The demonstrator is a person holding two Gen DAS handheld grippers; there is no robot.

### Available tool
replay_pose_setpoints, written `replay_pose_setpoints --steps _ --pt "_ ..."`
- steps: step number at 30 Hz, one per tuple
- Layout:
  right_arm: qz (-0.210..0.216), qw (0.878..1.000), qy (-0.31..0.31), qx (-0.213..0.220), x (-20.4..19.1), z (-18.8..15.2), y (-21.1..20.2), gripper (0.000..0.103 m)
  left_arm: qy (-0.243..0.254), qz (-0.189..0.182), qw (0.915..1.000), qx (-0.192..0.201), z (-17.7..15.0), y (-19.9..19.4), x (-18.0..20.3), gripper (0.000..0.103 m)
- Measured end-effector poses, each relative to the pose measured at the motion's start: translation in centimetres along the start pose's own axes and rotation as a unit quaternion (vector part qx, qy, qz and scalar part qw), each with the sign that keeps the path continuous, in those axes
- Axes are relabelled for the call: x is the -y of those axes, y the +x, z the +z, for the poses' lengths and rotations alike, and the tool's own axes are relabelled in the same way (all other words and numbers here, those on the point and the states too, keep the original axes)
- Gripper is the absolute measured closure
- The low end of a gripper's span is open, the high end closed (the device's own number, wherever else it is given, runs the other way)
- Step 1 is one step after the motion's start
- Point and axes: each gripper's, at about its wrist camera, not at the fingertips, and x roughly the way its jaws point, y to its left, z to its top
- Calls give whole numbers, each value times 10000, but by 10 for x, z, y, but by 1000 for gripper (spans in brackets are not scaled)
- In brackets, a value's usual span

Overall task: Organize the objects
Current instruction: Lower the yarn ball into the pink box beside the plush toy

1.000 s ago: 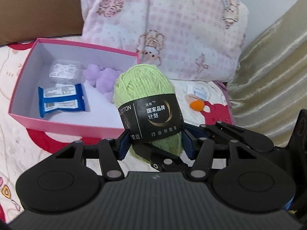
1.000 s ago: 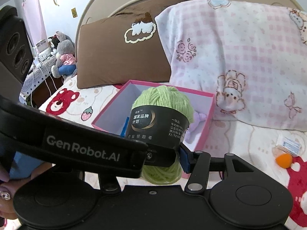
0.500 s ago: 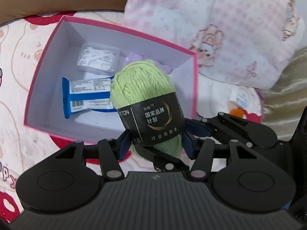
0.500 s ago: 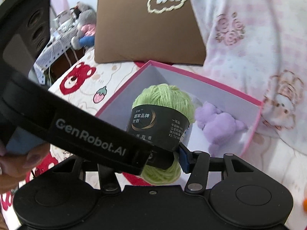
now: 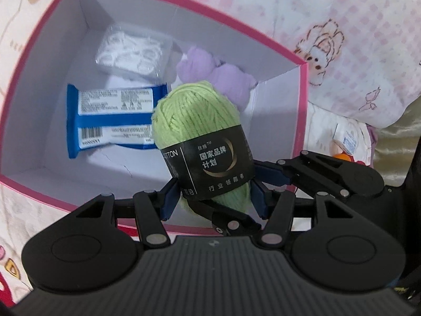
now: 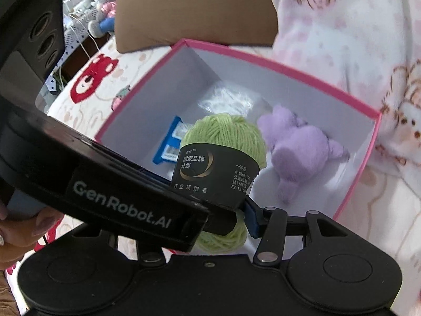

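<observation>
Yarn, though, comes last by size, so I start with the bed (image 6: 100,97) and the pink checked pillow (image 5: 329,26) at my two o'clock. My pink box (image 5: 302,110) sits open on the bed, filling the left wrist view from nine to one o'clock. Inside it, the purple plush toy (image 6: 302,147) lies at the far right, the blue packet (image 5: 110,115) at ten o'clock, the clear plastic pack (image 5: 131,52) beyond it. Both my left gripper (image 5: 211,194) and right gripper (image 6: 236,210) have their jaws clenched on the green yarn ball (image 5: 194,113), which I hold upright above the box's near right corner.
</observation>
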Motion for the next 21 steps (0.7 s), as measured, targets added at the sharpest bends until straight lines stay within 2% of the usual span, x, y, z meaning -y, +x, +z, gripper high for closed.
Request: replay_pose_setpoints --steps 4,12,17,21 --pt "-245 9996 -67 -116 -6 0 7 47 -12 -24 10000 2 -1 6 -2 47" --pt "-663 9974 -8 -276 -5 3 20 47 -166 -114 9995 250 -4 17 -10 49" --pt "-1019 9937 -355 -287 -12 1 27 47 -175 -277 9989 330 -3 26 -14 49" --pt "-1004 9937 -427 -268 -12 0 23 41 -350 -485 9975 365 -3 24 -22 46"
